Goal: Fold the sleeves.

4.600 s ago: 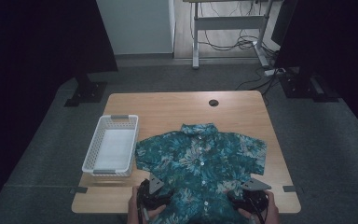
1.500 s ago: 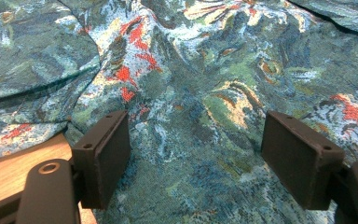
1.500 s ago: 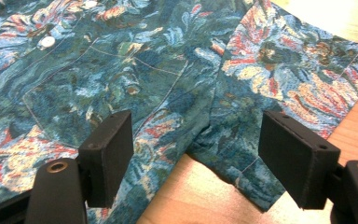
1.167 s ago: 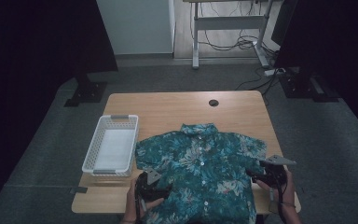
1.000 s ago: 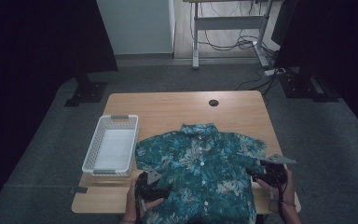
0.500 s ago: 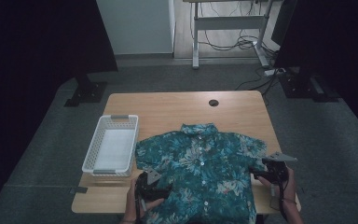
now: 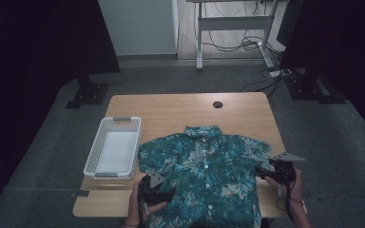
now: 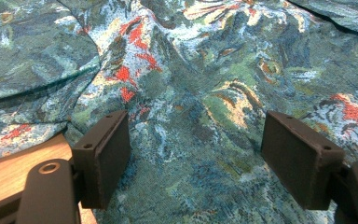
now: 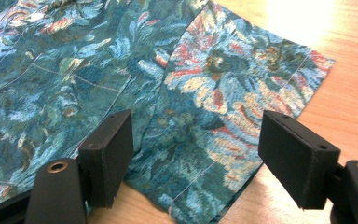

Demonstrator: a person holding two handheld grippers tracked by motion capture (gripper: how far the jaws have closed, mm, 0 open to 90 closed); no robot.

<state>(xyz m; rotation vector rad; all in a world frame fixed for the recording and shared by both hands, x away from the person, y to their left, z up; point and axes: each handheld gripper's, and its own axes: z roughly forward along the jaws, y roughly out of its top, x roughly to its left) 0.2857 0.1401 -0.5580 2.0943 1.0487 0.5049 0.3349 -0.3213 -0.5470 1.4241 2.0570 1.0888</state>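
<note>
The left tool [image 7: 158,189] is released: in the left gripper view its two black jaws stand wide apart above the cloth of the shirt [image 8: 205,93], and they press on nothing. It sits at the lower left part of the shirt, near the front edge of the counter [image 7: 180,111], and a small piece of wood is seen beside its left jaw.

The right tool [image 7: 266,172] is also released. In the right gripper view its jaws stand wide apart over the short sleeve [image 9: 233,93], whose hem lies flat on the wood; the cloth is between the jaws but they do not pinch it. In the high view this tool is at the right edge of the shirt.

The shirt [image 7: 204,175], blue-green with a flower pattern and white buttons, lies spread on the counter, collar away from the person. A white basket [image 7: 115,124] stands just beside its left sleeve.
</note>
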